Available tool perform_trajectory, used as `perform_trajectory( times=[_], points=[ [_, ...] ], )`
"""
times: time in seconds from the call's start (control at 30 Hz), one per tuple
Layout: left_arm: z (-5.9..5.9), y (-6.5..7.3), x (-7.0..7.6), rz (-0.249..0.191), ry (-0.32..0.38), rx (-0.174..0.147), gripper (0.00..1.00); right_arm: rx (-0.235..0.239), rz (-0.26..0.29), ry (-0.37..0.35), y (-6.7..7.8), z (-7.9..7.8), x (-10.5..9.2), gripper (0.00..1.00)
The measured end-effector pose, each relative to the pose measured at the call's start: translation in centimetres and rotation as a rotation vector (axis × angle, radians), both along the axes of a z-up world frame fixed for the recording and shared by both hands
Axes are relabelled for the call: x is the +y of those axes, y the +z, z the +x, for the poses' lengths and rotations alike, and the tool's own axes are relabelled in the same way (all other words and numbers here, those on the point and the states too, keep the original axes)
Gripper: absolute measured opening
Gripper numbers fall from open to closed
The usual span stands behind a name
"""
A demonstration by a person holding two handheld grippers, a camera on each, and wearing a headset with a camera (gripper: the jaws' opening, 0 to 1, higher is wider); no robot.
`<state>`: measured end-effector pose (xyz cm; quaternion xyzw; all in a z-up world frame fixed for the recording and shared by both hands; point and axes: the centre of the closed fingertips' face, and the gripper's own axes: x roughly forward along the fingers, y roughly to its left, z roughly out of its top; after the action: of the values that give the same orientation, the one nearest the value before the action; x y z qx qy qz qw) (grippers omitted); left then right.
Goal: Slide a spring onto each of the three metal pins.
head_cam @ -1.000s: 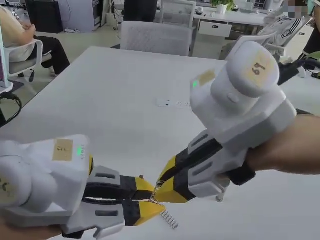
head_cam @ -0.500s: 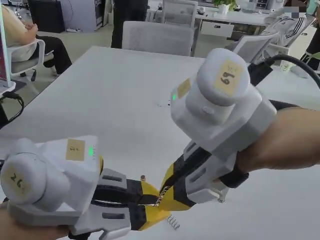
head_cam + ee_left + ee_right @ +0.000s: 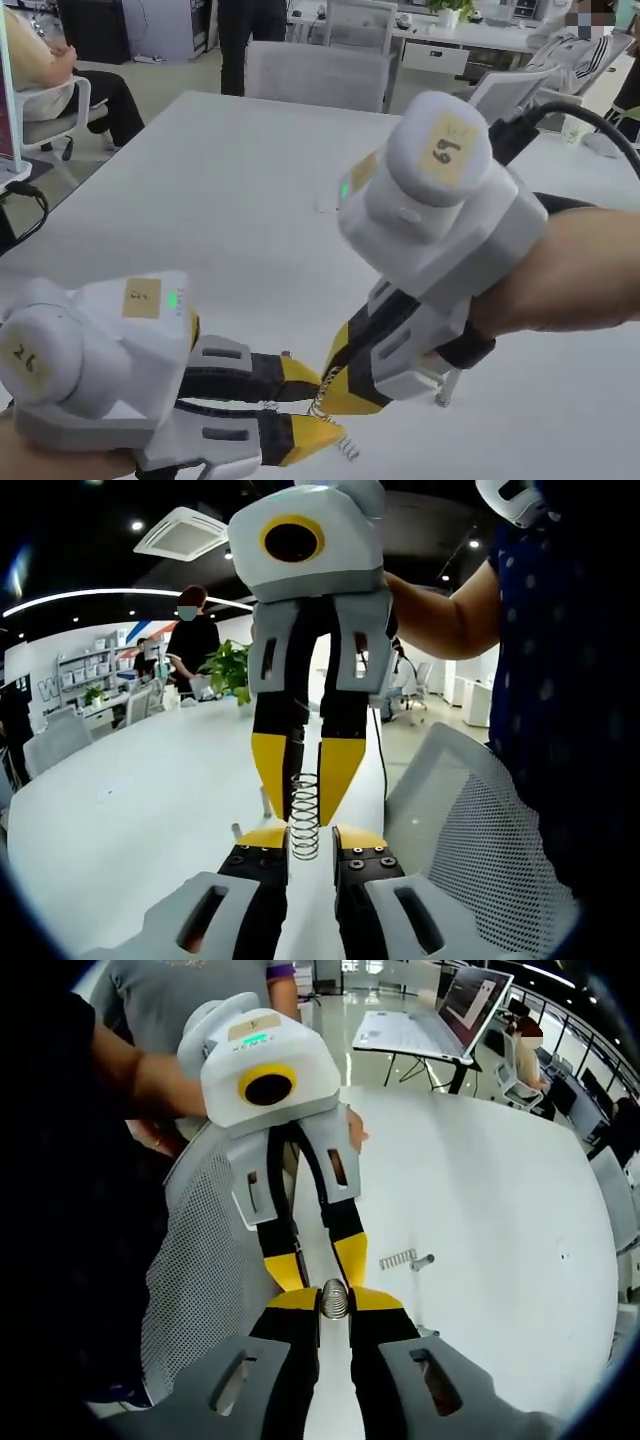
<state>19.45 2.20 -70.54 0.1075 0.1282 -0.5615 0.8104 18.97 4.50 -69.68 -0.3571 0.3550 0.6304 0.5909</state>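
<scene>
Two-handed, tip to tip over the white table [image 3: 200,200]. Pinching the held spring [image 3: 305,830] at its upper coils with the right gripper [image 3: 304,818], with yellow tips closed against both flanks of the coil. Flanking the held spring's lower end with the left gripper [image 3: 312,838], with jaws parted a little wider than the coil; cannot tell whether touching it. Seen end-on in the right gripper view as a round coil mouth wedged between that gripper's own tips, with the left gripper's yellow tips just beyond the held spring, spread to either side of it. In the head view, held clear of the table and slanting between the two sets of tips: left gripper below and left of the held spring, right gripper above and right of it, on a person's forearm [image 3: 580,280]. Off to the right of the held spring in the right gripper view, lying flat on the table: a loose spring [image 3: 397,1259] with a small pin [image 3: 426,1259] just beside its end. To the right of the held spring in the left gripper view, a pale mesh chair back [image 3: 470,830].
</scene>
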Motion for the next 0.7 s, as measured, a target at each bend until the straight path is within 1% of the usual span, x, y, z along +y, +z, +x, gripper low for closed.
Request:
perform_trajectory(
  times=[0.03,0.2,0.27,0.33,0.37,0.47,0.53,0.7],
  points=[
    [0.1,-0.1,0.2,-0.002,0.007,0.006,0.12,-0.001,-0.001,-0.001,0.0,0.0,0.0,0.08],
    [0.5,0.2,1.0,-0.013,0.026,0.008,0.13,-0.008,-0.011,-0.017,0.2,0.7,-1.0,0.08],
    [0.7,0.3,1.5,-0.019,0.045,0.006,0.13,-0.009,-0.015,-0.027,0.2,1.0,-1.4,0.08],
    [0.9,0.3,2.1,-0.029,0.061,0.015,0.14,-0.01,-0.017,-0.035,0.3,1.3,-1.9,0.08],
    [1.0,0.2,2.3,-0.03,0.07,0.014,0.14,-0.013,-0.017,-0.04,0.4,1.4,-2.1,0.08],
    [1.2,0.2,3.1,-0.049,0.1,0.026,0.16,-0.019,-0.017,-0.061,0.5,2.1,-2.7,0.08],
    [1.3,0.2,3.7,-0.049,0.119,0.024,0.18,-0.022,-0.015,-0.081,0.7,2.6,-3.2,0.08],
    [1.8,-0.2,5.0,-0.063,0.164,0.033,0.24,-0.035,-0.014,-0.118,1.0,3.6,-4.4,0.08]
  ],
)
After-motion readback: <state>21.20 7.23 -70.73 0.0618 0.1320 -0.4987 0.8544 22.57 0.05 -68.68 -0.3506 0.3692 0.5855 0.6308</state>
